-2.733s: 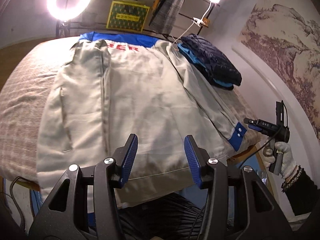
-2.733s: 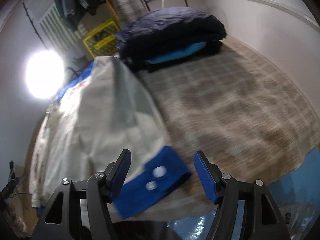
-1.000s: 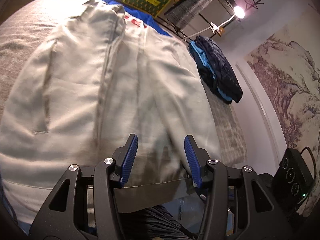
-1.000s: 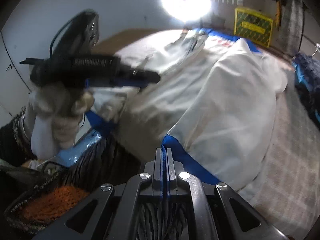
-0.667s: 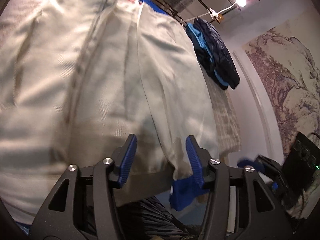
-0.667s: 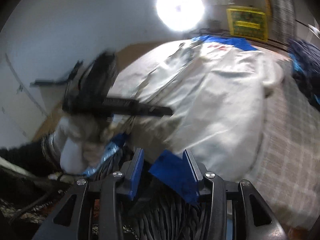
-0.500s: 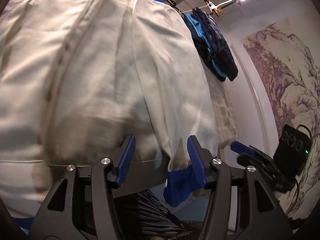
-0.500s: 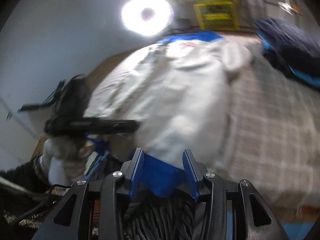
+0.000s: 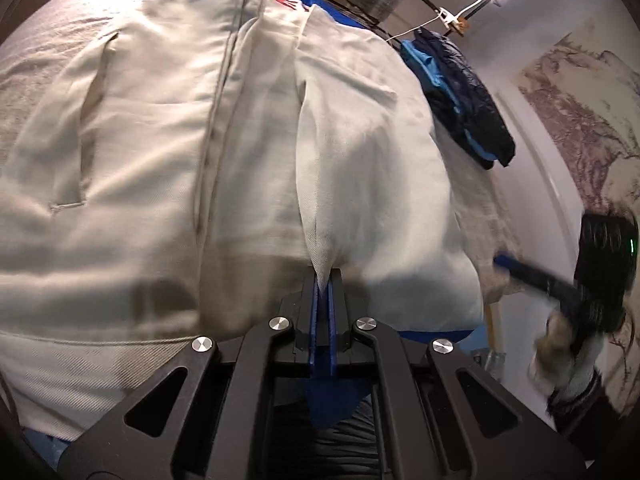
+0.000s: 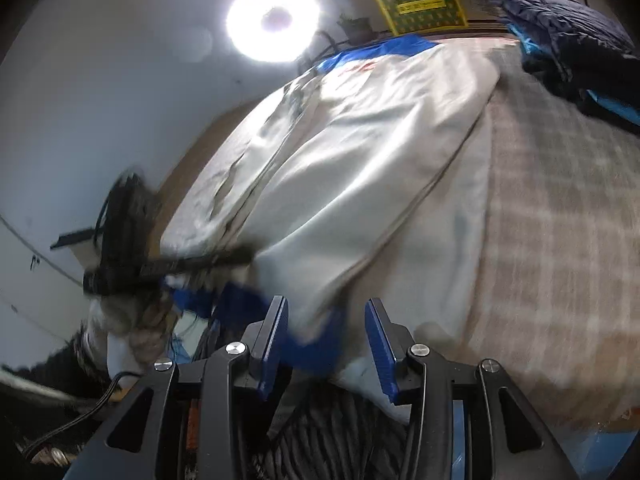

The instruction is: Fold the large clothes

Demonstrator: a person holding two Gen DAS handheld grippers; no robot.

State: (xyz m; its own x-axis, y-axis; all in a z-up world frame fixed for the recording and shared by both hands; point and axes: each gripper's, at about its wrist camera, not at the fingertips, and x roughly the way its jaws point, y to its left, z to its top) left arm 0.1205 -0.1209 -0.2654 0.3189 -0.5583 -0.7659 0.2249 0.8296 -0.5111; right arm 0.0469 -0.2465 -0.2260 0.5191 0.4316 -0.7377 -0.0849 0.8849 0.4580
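Observation:
A large beige jacket with blue collar and cuffs lies spread on the bed. Its right sleeve is folded over the body. My left gripper is shut on the sleeve's lower end near the blue cuff. My right gripper is open at the bed's near edge, with the blue cuff just beyond its fingers. The jacket also shows in the right wrist view. The left gripper appears blurred at left in the right wrist view; the right gripper appears at right in the left wrist view.
A folded navy and blue garment pile sits at the far right of the checked bedcover. A ring light and a yellow crate stand behind the bed. A wall with a painting lies to the right.
The right gripper carried the sleeve by its cuff over the jacket body, then opened and let go. The left gripper has closed on the sleeve's end.

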